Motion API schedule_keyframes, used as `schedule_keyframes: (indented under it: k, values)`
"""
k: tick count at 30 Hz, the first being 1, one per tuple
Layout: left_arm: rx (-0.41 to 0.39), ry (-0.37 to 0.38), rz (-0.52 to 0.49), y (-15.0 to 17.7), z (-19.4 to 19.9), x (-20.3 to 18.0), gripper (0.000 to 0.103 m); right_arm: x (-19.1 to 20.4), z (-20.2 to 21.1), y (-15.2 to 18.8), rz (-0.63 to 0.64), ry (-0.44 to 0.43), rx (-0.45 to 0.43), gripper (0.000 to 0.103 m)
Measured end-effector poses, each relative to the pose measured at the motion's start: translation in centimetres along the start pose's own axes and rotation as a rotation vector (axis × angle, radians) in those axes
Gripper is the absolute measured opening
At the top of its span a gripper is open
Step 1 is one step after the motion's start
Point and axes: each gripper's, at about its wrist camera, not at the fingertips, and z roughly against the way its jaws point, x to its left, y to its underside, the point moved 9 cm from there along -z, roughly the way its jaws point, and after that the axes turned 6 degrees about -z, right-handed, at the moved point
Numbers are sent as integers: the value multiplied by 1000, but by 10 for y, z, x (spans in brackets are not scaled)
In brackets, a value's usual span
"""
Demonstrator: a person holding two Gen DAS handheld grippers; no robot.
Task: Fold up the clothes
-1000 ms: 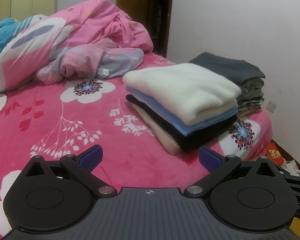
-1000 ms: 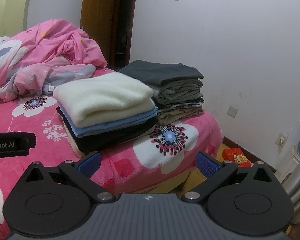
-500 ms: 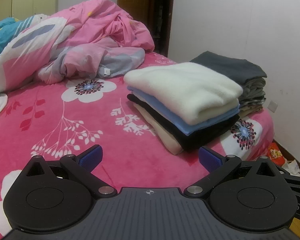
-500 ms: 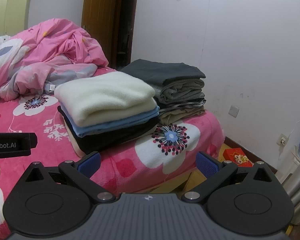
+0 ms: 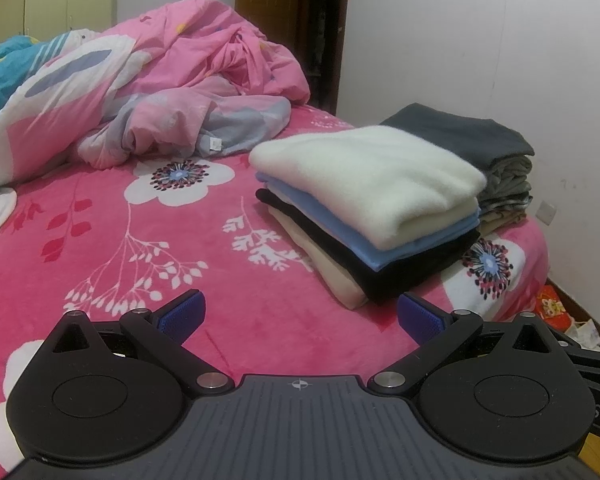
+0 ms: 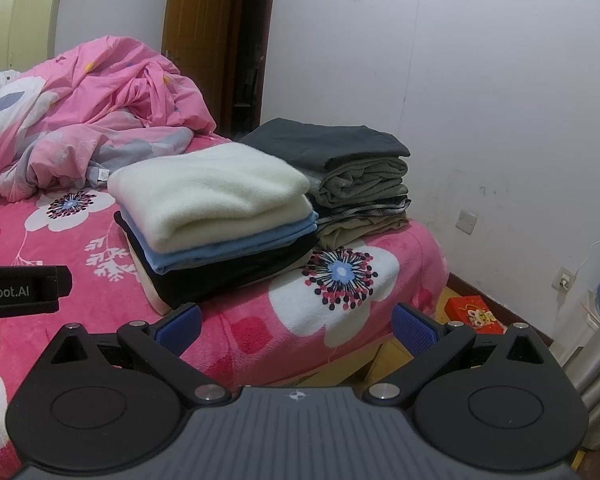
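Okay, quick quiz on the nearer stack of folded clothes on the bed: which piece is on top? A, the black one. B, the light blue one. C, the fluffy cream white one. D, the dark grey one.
C: the fluffy cream white piece lies on top of the nearer stack, above the light blue piece and the black piece; the dark grey piece tops the other stack behind it.
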Motion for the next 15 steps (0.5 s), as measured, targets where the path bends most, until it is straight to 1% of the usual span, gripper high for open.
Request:
schedule_keyframes:
  k: [15]
  values:
    - [3, 0, -2, 2, 0, 0, 103, 0, 1, 2, -1, 1, 4, 103]
